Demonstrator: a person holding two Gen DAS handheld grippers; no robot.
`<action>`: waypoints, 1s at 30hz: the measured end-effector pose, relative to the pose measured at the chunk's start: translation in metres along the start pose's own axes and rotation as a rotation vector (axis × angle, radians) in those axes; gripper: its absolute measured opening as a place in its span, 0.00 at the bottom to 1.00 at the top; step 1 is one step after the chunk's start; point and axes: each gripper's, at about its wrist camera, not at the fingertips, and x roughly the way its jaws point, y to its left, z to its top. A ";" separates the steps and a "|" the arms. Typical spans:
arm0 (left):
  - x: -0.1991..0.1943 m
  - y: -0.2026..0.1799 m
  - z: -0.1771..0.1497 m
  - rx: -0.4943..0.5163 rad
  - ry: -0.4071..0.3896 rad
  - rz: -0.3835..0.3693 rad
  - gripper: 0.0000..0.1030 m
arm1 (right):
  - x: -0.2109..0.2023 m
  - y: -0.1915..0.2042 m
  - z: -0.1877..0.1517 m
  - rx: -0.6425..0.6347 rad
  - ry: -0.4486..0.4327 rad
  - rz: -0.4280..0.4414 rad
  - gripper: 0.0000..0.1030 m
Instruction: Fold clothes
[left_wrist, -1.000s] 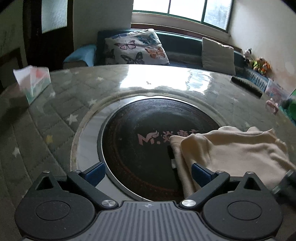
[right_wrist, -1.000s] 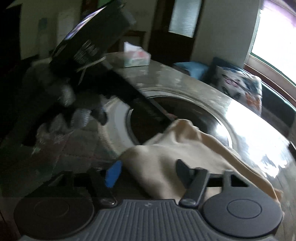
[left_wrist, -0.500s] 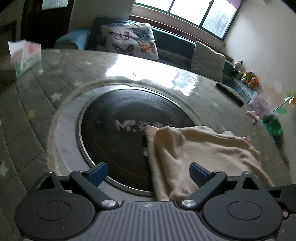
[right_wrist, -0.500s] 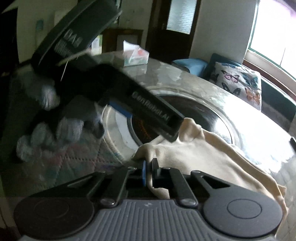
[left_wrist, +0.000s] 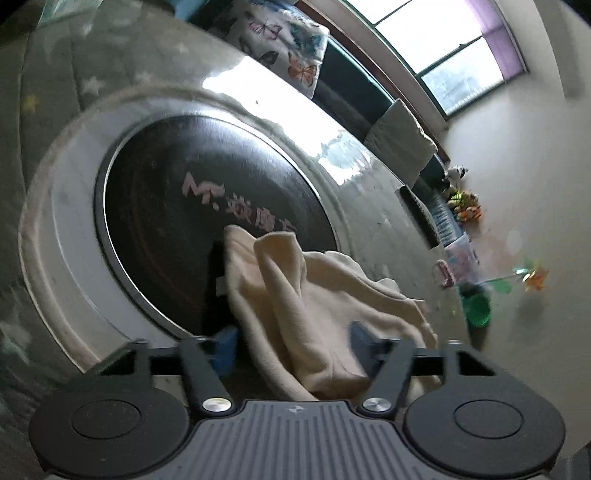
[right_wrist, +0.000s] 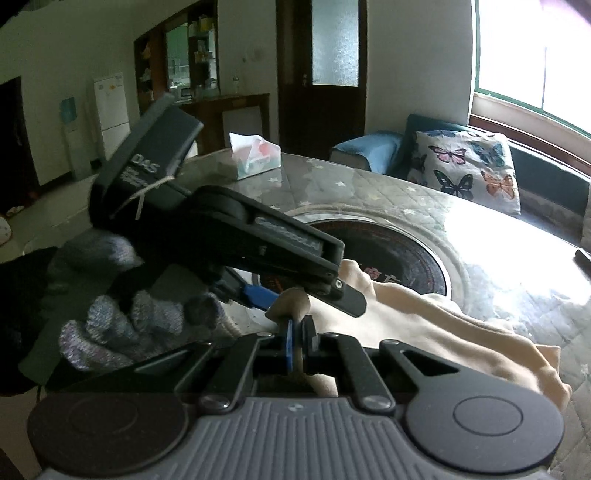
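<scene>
Folding barely begun: my right tongs (right_wrist: 297, 345) pinch the cream garment (right_wrist: 424, 325) edge; left tongs (left_wrist: 293, 343) gape around cloth at six o'clock.

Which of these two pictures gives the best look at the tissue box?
The right wrist view. There the tissue box stands sharp and whole on the far side of the table, a white tissue sticking out of its top. In the left wrist view I cannot make it out; the top left corner shows only a blurred bit of something.

Left gripper (right_wrist: 306, 295) crowding right gripper (right_wrist: 298, 345) over cream garment (right_wrist: 443, 332), bare table (right_wrist: 517, 266) beyond
</scene>
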 end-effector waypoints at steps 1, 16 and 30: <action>0.001 0.001 0.000 -0.009 0.001 -0.003 0.44 | -0.001 0.001 -0.001 -0.004 -0.002 0.003 0.04; 0.002 0.004 0.007 0.003 -0.031 0.038 0.16 | -0.017 -0.060 -0.018 0.109 0.009 -0.073 0.09; 0.003 -0.009 -0.006 0.045 -0.062 0.115 0.16 | -0.012 -0.162 -0.044 0.287 0.017 -0.271 0.11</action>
